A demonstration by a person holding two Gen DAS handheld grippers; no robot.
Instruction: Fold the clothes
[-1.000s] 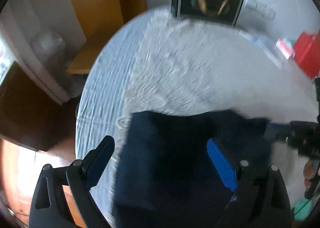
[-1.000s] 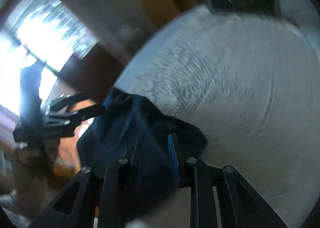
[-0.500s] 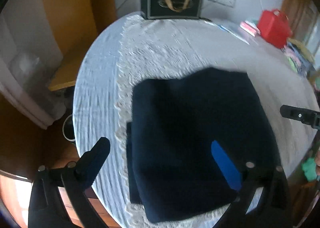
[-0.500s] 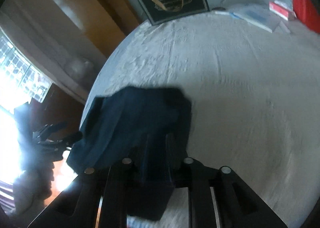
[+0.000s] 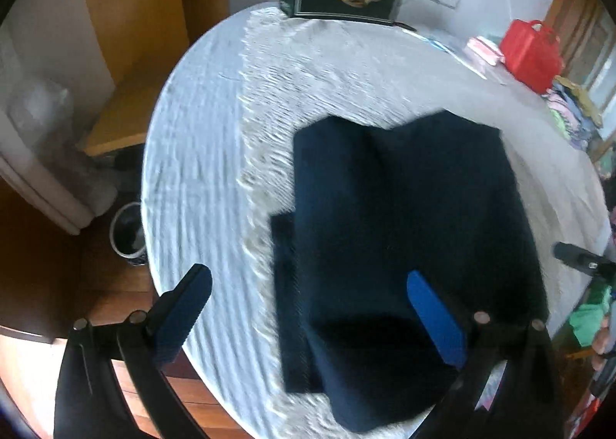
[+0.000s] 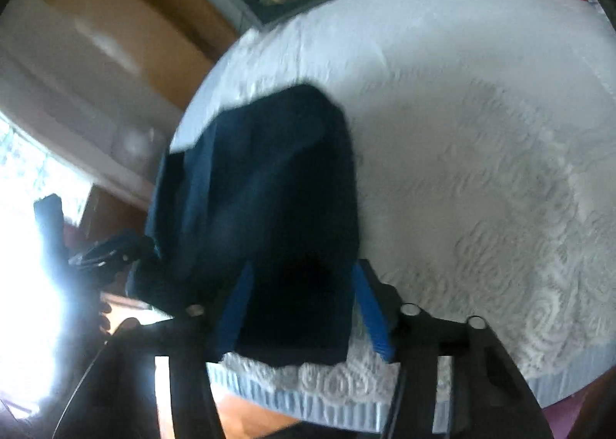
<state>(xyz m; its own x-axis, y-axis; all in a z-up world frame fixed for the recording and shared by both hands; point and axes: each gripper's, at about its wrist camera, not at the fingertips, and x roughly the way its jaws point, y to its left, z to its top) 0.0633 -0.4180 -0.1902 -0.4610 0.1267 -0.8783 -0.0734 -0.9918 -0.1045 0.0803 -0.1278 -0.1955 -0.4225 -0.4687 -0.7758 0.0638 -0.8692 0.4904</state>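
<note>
Jaws of both grippers, left (image 5: pixel 308 308) and right (image 6: pixel 300 308), angle down spread above the folded navy garment (image 5: pixel 404 231), right's just opening.

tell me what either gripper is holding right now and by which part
Nothing is held. The left gripper is wide open above the folded navy cloth garment; the right gripper's jaws have just opened, straddling its near edge.

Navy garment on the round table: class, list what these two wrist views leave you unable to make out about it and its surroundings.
- What kind of garment the navy garment is: folded, no details show in either view.
- Its near edge, left wrist view: covered by the left gripper.
- Whether the right gripper touches the cloth: right wrist view is blurred and dark.
- Print on the pink packet: too small.
</note>
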